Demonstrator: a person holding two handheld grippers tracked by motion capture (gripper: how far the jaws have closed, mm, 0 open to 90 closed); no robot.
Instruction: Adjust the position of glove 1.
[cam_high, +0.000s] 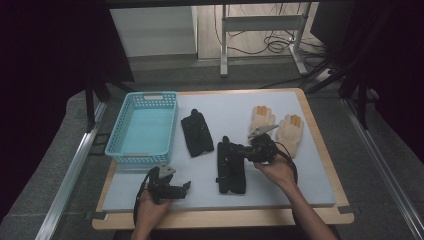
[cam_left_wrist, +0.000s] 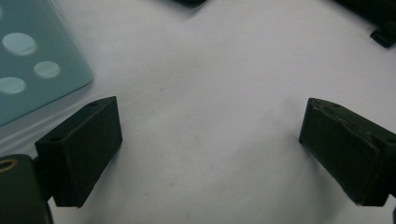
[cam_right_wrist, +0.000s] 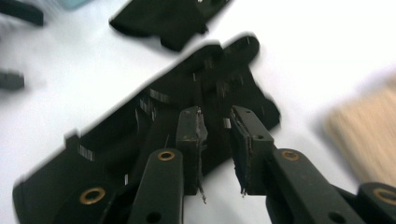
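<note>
The left gripper (cam_high: 186, 187) is idling near the front edge, jaws spread wide. The right gripper (cam_right_wrist: 215, 135) is closing around the long black fabric glove (cam_high: 231, 167) lying mid-table; pinch one layer squarely. Beyond, the turquoise perforated plastic basket (cam_high: 116, 136) is waiting.

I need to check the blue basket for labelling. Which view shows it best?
The high view: the whole blue basket sits at the mat's left, empty, rim and perforated walls visible. The left gripper view catches just a corner of its wall with holes; the right gripper view shows a blurred blue sliver.
</note>
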